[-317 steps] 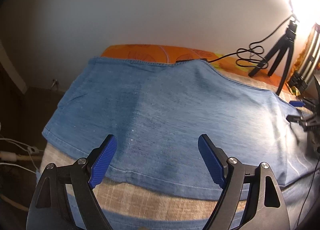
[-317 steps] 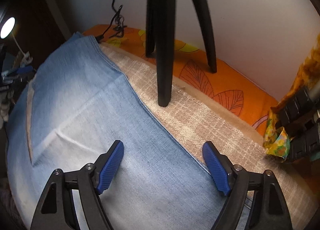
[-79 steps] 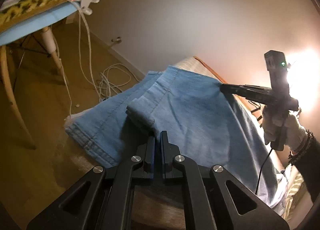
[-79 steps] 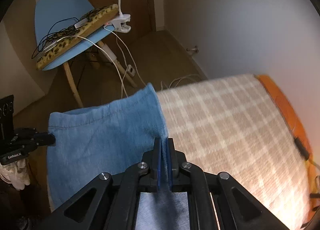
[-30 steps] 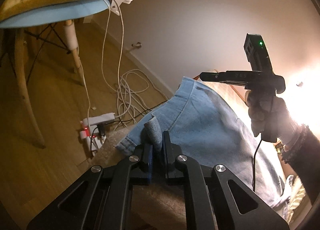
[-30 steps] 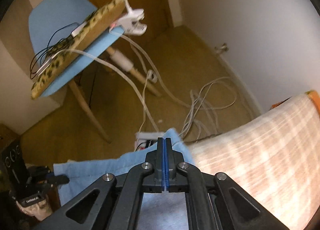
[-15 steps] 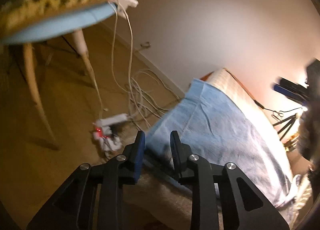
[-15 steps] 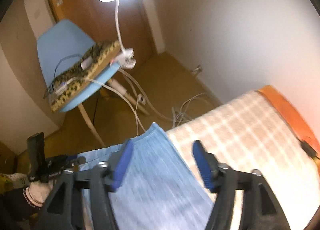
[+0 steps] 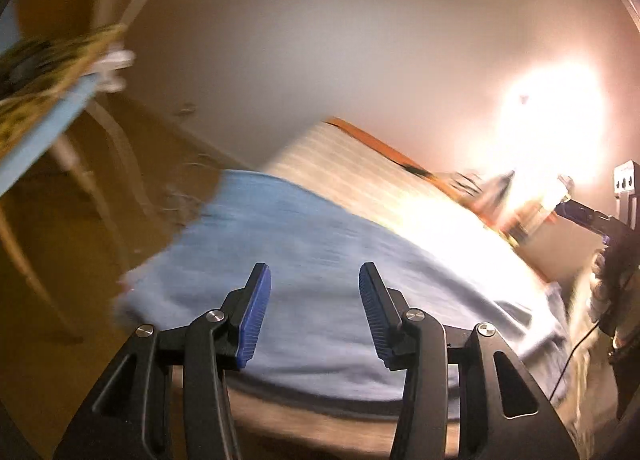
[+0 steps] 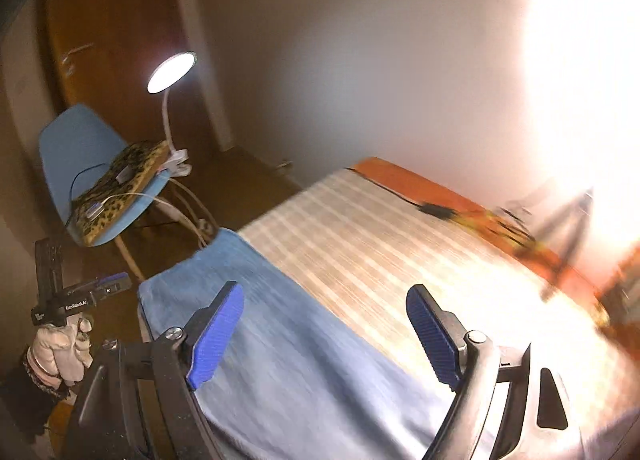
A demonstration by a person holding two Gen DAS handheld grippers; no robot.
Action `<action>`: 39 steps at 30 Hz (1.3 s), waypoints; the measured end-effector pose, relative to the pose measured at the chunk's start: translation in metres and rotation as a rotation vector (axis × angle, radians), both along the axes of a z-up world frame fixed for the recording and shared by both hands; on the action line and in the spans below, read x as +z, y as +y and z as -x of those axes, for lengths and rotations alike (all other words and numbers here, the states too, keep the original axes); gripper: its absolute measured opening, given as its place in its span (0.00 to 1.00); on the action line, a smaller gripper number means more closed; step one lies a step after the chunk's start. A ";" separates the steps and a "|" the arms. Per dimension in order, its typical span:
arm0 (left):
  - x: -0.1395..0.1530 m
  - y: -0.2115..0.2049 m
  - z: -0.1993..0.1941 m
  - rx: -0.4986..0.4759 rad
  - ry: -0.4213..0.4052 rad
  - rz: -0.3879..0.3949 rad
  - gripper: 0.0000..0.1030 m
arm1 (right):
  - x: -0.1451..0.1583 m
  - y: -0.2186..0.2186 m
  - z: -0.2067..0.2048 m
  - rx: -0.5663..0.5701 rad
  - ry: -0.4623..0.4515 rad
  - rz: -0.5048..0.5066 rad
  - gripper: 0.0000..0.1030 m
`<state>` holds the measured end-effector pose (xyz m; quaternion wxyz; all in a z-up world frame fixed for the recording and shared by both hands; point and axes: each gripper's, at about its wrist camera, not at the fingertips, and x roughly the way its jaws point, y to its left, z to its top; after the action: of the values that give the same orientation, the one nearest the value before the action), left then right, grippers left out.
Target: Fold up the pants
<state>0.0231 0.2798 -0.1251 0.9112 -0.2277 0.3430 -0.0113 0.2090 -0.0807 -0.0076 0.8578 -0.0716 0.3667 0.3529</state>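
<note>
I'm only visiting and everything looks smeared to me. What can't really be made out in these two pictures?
- Left wrist view: motion blur hides any fold lines or seams on the pants.
- Left wrist view: glare washes out the objects beside the far wall.
- Right wrist view: the pants' near end is cut off by the bottom edge and the right gripper.
- Right wrist view: the tripod is blurred and half lost in glare.

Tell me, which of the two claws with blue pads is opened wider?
The right gripper: its blue pads stand far apart. The left gripper has a narrower gap. Both have just been opening, nothing between them, above the blue denim pants.
</note>
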 end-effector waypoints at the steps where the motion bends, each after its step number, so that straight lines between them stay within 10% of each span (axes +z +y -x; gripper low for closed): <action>1: 0.007 -0.017 -0.007 -0.047 -0.001 0.002 0.43 | 0.002 -0.016 0.007 -0.029 0.000 0.000 0.83; 15: 0.044 -0.218 -0.096 -0.486 0.064 0.126 0.55 | 0.000 -0.259 0.113 -0.447 0.026 -0.028 1.00; 25: 0.029 -0.385 -0.162 -0.778 0.240 0.187 0.58 | -0.040 -0.411 0.155 -0.788 0.140 -0.186 0.80; 39: -0.048 -0.521 -0.238 -0.835 0.479 0.288 0.58 | -0.084 -0.510 0.202 -0.920 0.190 -0.265 0.77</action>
<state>0.2606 -0.2409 -0.1732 0.6838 -0.1907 0.5995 -0.3696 0.0065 -0.5908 -0.0912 0.8894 0.2400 0.3888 -0.0145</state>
